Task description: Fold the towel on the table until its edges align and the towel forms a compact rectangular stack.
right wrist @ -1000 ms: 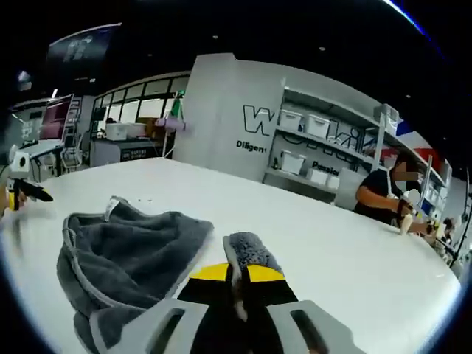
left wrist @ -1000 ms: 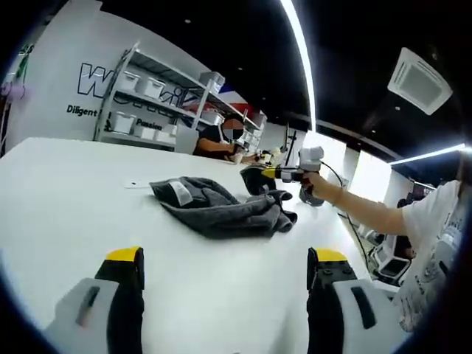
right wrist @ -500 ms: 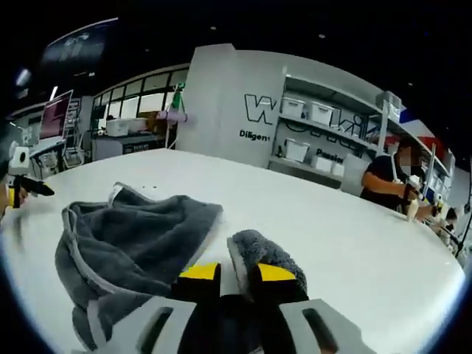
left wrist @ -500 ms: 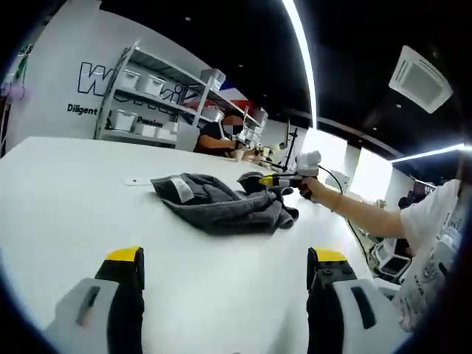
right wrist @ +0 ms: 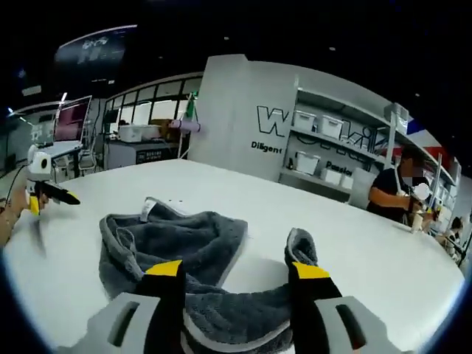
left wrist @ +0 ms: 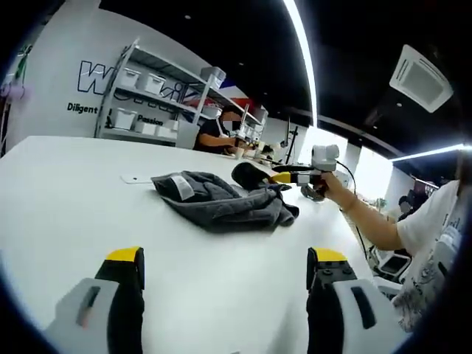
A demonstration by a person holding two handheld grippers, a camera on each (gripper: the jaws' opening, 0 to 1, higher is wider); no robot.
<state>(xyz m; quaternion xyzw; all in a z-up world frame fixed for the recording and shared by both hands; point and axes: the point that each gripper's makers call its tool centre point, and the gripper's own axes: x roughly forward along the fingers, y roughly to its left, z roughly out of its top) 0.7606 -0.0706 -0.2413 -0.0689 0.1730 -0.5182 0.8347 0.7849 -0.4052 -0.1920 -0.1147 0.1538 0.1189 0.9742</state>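
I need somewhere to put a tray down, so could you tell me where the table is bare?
The table is bare between the left gripper and the towel, and behind the towel toward the shelves. It is crowded at the towel, under the right gripper.

We count one grey towel (left wrist: 221,203), one white counter (left wrist: 66,192), two grippers (left wrist: 221,284) (right wrist: 240,299), one shelving unit (left wrist: 158,96).

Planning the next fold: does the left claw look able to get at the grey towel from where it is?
Probably yes. The left claw is open, with bare white table between it and the grey towel; nothing blocks the path.
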